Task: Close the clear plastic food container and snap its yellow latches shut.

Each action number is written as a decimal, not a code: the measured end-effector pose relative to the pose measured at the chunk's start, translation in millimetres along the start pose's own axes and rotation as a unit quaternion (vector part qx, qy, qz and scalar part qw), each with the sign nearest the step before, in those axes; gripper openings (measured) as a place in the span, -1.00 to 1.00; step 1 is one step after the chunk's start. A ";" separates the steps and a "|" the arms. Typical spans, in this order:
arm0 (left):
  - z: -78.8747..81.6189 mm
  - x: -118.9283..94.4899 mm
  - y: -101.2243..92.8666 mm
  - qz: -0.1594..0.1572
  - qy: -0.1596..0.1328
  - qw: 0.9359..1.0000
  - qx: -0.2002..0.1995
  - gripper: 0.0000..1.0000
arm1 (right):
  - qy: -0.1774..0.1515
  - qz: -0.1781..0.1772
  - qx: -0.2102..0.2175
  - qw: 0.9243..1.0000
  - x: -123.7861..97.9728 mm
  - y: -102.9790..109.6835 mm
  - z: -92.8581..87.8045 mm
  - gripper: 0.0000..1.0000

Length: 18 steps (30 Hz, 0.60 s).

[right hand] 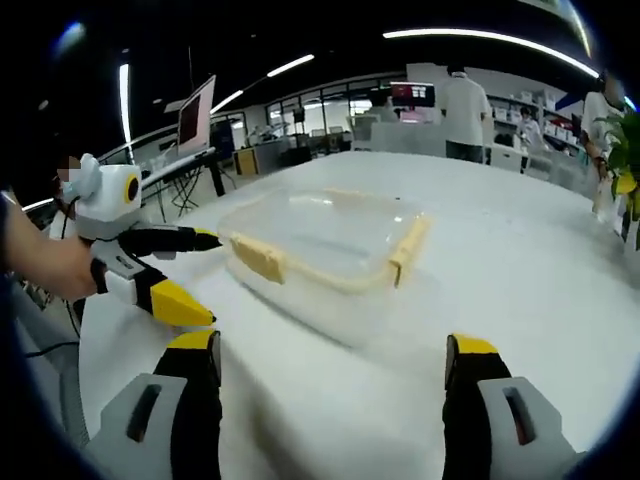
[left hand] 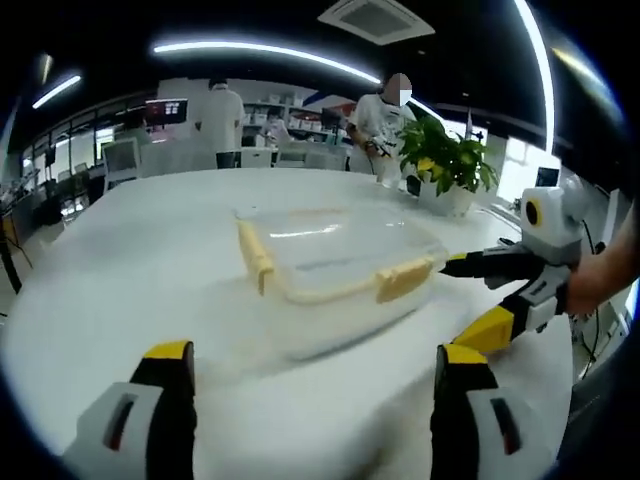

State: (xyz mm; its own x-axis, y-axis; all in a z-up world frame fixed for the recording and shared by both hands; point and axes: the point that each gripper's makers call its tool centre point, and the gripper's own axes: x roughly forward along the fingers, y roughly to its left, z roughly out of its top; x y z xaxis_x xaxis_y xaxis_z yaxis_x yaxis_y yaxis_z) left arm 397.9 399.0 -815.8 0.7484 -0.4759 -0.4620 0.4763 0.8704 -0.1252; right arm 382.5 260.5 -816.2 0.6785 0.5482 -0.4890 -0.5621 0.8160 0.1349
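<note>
While our left tool hangs with its jaws wide and empty short of the clear container out on the white desk, we should steady the box there. Our right tool, jaws also wide, nears one yellow latch; we'd press it squarely down.

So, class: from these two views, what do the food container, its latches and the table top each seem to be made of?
Food container: clear plastic, slightly cloudy; the table shows through its walls and lid.
Yellow latches: opaque pale plastic, matte, hinged at the lid's edges.
Table: smooth white surface with a soft sheen, perhaps laminate; the material cannot be told for certain.
</note>
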 end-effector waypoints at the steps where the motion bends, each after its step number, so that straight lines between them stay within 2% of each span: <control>1: -0.5 -1.0 0.5 0.001 0.000 1.000 0.000 0.96 | 0.000 -0.001 0.002 1.000 -1.6 -0.2 0.0 0.82; 11: 0.7 -15.1 0.5 0.005 -0.007 1.000 -0.012 0.92 | -0.015 -0.020 0.039 0.999 -17.5 -3.9 5.6 0.80; 18: 2.3 -32.4 8.1 0.013 -0.013 1.000 -0.022 0.89 | -0.026 -0.034 0.044 0.998 -32.6 -6.2 10.8 0.76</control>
State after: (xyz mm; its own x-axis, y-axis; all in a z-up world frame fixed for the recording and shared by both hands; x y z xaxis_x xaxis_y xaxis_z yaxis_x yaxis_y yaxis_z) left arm 378.6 421.2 -799.7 0.7728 -0.4550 -0.4425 0.4355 0.8873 -0.1518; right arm 369.0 239.6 -791.8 0.7382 0.4987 -0.4542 -0.4722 0.8629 0.1799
